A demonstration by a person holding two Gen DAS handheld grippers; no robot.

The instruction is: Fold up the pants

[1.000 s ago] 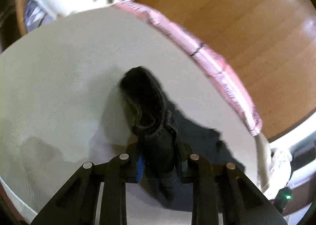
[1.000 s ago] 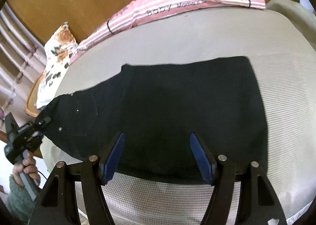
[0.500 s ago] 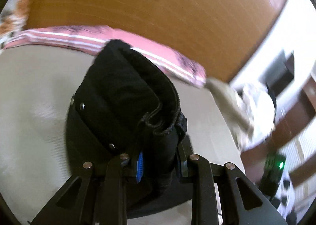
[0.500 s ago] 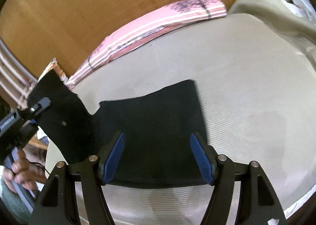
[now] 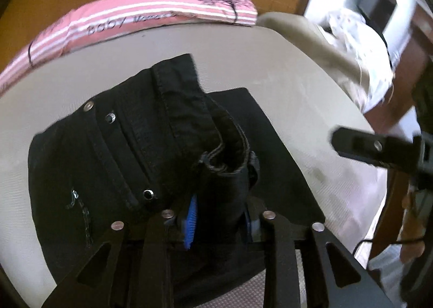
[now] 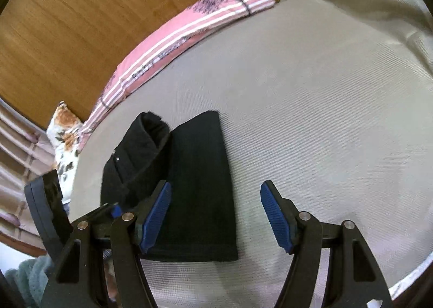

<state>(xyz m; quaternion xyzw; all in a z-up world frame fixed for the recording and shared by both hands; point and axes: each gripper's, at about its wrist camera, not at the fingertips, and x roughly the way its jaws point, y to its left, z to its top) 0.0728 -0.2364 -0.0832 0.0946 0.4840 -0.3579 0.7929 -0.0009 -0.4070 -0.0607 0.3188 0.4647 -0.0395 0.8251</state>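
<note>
The left gripper [image 5: 219, 222] pinches the waistband of the black pants [image 5: 140, 151], its jaws just having eased a little wider with the cloth still between them. The waist end is doubled over the leg half on the bed [image 6: 311, 118]; the fold looks nearly done, with only setting down and smoothing left. The right gripper [image 6: 215, 217] hangs released over the far edge of the pants. The pink pillow [image 6: 176, 42] lies beyond.

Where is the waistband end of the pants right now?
In the left wrist view the waistband end sits centre frame, between the left tool's pads, doubled over the flat lower half of the pants on the beige mattress.
</note>
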